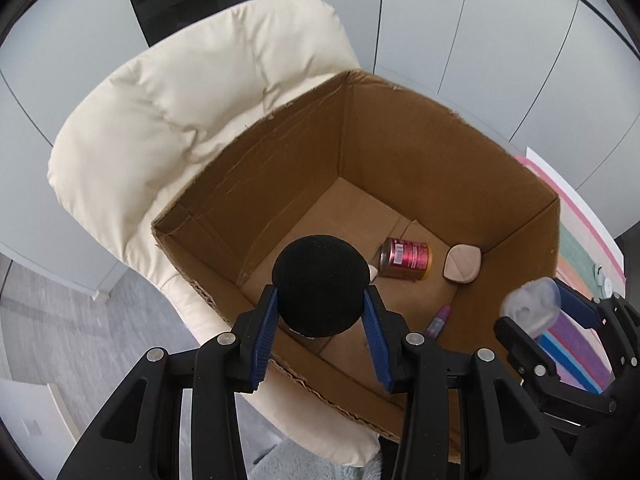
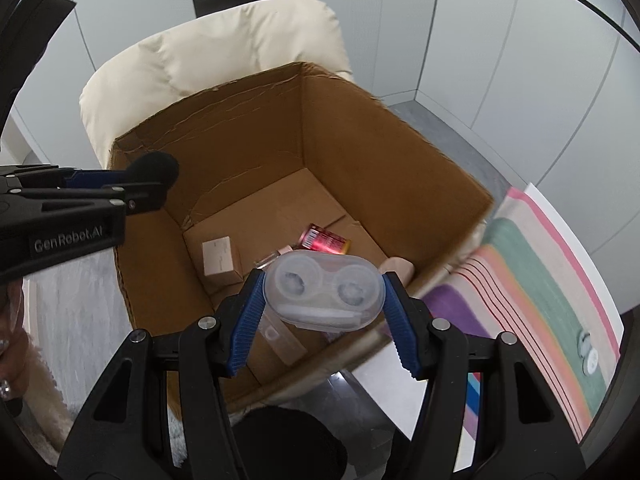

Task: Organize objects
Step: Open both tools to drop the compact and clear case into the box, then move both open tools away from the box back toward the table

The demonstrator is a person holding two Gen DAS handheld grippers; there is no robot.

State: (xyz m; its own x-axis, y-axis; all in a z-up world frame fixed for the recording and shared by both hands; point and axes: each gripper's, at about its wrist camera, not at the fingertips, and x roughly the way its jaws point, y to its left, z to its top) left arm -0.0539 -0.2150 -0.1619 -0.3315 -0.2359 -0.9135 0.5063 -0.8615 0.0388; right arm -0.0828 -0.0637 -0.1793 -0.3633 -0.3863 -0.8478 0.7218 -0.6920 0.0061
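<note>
An open cardboard box (image 1: 400,148) (image 2: 360,128) stands on a cream padded chair (image 1: 180,104). My left gripper (image 1: 320,300) is shut on a black foam ball (image 1: 320,284) and holds it above the box's near left edge; it also shows in the right wrist view (image 2: 154,170). My right gripper (image 2: 324,288) is shut on a clear contact lens case (image 2: 324,286) above the box's near right edge; the case also shows in the left wrist view (image 1: 530,310). Inside the box lie a red can (image 1: 404,258) (image 2: 326,240), a beige pad (image 1: 462,264), a pink-capped tube (image 1: 438,320) and a small beige carton (image 2: 218,258).
A striped multicoloured mat (image 2: 540,280) (image 1: 580,248) lies right of the box, with a small white item (image 2: 588,354) on it. Grey cabinet panels (image 1: 480,20) stand behind the chair. A clear flat packet (image 2: 280,336) lies in the box under my right gripper.
</note>
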